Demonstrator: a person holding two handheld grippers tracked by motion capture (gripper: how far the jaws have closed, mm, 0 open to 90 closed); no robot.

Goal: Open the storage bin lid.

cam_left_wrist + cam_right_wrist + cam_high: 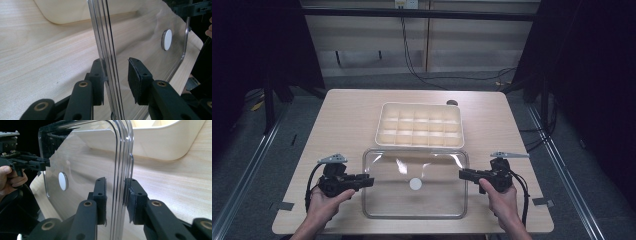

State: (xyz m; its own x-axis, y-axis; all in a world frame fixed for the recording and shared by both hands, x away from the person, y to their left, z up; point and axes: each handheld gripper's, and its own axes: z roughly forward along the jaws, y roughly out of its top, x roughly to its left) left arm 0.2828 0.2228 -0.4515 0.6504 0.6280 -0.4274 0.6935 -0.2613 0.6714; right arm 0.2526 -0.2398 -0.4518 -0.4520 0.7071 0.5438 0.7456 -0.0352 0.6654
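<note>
A clear plastic lid (415,200) with a white disc (415,184) at its middle hangs level just above the table's near half. My left gripper (368,181) is shut on the lid's left edge; the rim (110,65) sits between the pads (136,80), tight against one of them. My right gripper (463,174) is shut on the right edge, its pads (101,200) on both sides of the rim (122,177). Behind the lid stands a cream tray (420,125) with several empty compartments.
The wooden table (342,125) has bare room left and right of the tray. A small dark round thing (452,103) lies at the tray's far right corner. Cables (422,75) run across the floor beyond the table. Tape marks (285,205) sit near the front corners.
</note>
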